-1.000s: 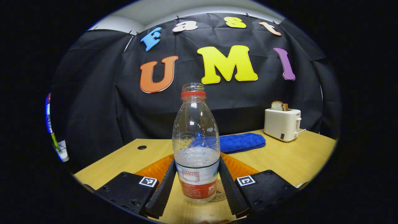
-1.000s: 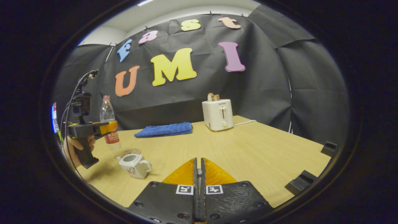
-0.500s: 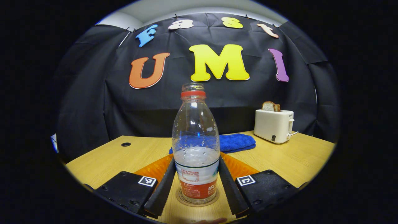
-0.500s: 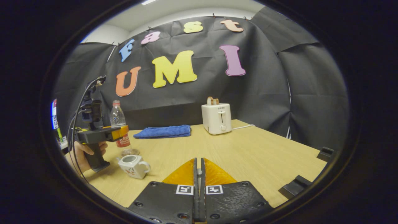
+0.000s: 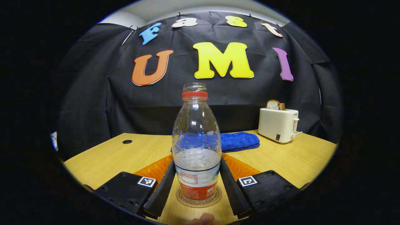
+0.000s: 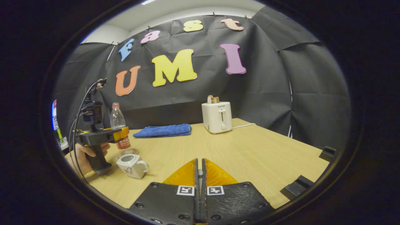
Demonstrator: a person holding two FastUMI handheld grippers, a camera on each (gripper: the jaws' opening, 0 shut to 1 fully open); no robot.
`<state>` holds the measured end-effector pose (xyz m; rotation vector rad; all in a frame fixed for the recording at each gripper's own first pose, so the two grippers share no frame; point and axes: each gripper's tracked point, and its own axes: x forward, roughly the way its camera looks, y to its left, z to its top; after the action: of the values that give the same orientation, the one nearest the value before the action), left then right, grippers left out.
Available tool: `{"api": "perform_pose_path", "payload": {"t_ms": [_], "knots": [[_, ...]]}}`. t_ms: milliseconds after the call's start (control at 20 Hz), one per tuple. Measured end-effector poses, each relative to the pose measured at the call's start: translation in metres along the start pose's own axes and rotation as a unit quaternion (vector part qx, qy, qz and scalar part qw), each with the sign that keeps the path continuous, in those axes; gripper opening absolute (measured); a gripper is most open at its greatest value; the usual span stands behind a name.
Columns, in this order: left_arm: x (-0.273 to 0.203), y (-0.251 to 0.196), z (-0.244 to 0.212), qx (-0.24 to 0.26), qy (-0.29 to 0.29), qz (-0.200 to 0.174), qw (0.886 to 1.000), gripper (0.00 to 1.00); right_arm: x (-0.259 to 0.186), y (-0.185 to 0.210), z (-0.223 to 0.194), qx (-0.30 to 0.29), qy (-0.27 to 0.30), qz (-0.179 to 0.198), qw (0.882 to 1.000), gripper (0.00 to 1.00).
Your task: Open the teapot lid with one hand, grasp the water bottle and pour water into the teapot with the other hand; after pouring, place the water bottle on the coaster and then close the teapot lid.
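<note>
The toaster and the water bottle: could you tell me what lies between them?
A folded blue towel lies between water bottle and toaster, in the left gripper view.

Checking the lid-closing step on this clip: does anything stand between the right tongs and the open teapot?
Nothing visible does. From the right tongs, bare wooden table runs to the small white ceramic teapot. The left tongs, clear plastic water bottle and round coaster sit behind it, off that line.

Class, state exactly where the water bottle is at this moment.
In the left gripper view the water bottle stands upright on the coaster, between the left gripper fingers, in front of the blue towel.
</note>
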<state>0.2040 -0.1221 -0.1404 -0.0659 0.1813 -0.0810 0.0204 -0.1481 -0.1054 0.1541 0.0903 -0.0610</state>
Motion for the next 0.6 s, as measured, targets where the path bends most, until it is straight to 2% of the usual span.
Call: {"api": "perform_pose_path", "payload": {"t_ms": [350,400,600], "knots": [[-0.014,-0.001,0.004,0.010,-0.012,-0.014,1.000,0.92,-0.005,0.012,0.001,-0.015,0.000,0.005,1.000,0.00],[-0.016,-0.001,0.005,0.012,-0.015,-0.013,1.000,0.98,-0.006,0.015,0.002,-0.017,0.000,0.007,1.000,0.00],[-0.030,0.000,0.002,0.006,-0.011,-0.017,1.000,0.98,-0.013,0.027,0.006,-0.030,-0.005,0.011,0.999,0.00]]}}
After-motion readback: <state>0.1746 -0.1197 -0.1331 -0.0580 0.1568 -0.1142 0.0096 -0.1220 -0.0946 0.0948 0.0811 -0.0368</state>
